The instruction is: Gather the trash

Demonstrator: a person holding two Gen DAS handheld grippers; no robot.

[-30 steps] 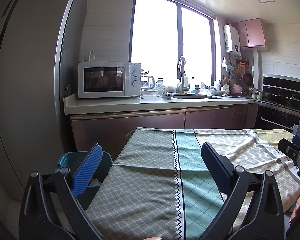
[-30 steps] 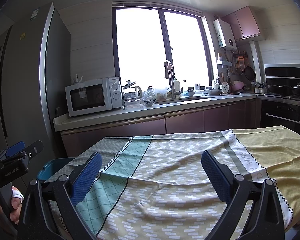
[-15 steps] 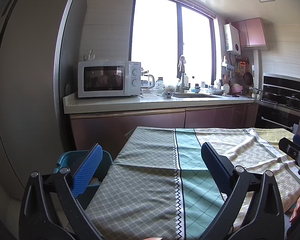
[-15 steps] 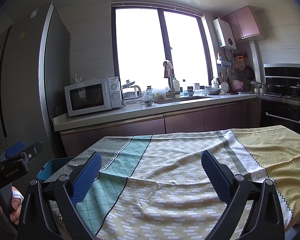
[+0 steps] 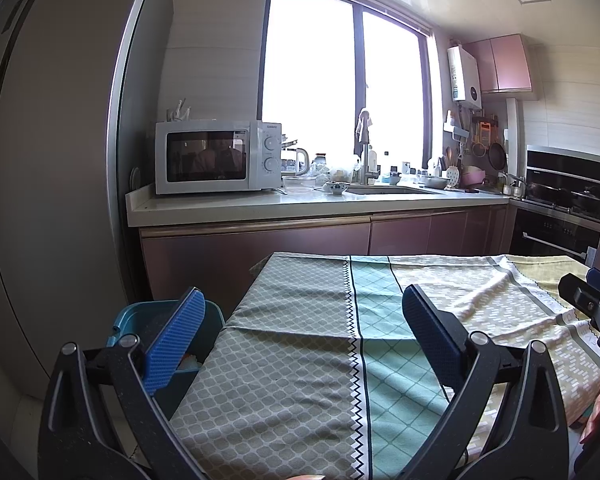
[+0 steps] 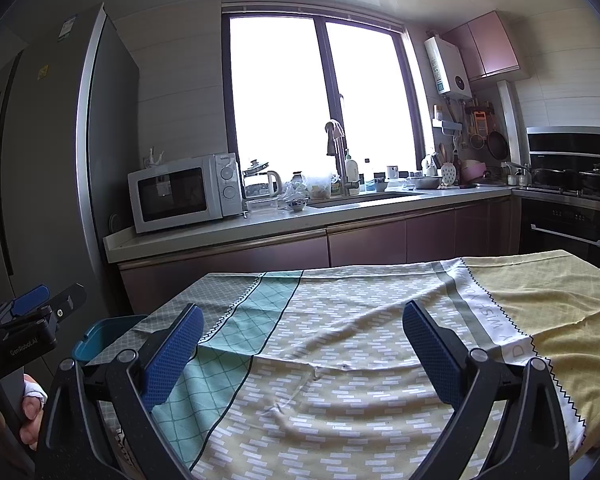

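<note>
Teal bin [image 5: 156, 322] stood beside the cloth-covered surface [image 5: 300, 360]; left gripper [image 5: 300, 332] and right gripper [image 6: 300, 344] hovered above, jaws wide apart, holding nothing.

I see one bin [image 5: 126, 318] in the left view, at about 8 o'clock, low beside the left edge of the table [image 5: 284, 364]. It is teal plastic with rounded corners and a thick rim, standing upright on the floor with its mouth open to the top. Its right side is hidden by the table's cloth. Inside, down by the near wall, I can make out some trash [image 5: 188, 362], pale with a touch of orange, too small to identify. In the right view the bin [image 6: 100, 334] sits at 9 o'clock, only its rim showing.
</note>
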